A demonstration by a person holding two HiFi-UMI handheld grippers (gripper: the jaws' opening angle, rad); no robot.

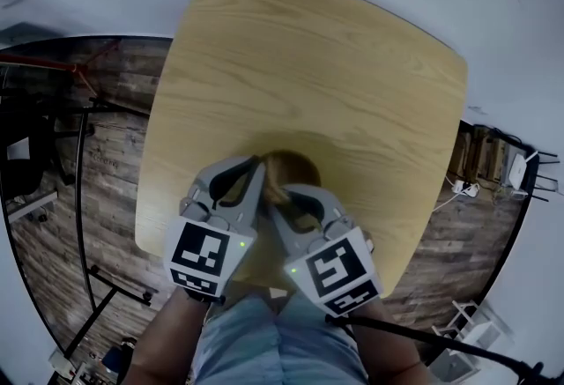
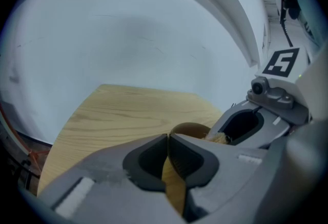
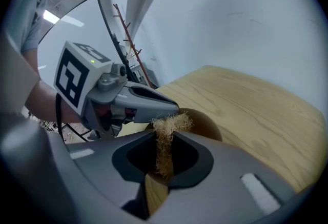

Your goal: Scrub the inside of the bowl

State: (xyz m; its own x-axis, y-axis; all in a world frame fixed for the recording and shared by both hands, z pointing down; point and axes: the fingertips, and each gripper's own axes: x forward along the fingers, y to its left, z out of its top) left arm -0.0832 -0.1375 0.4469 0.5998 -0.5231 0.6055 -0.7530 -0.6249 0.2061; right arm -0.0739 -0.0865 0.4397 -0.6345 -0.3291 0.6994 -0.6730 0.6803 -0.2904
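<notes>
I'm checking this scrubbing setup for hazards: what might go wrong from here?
The right hand-held gripper pinches only a thin tuft of scrubber; hard rubbing might pull it loose. The bowl sits near the front edge of the table, held by the left hand-held gripper at its rim, so it might tip or slide off.

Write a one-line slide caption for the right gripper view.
Right gripper clamped on a fibrous scrubber, over the wooden bowl on the table.
</notes>
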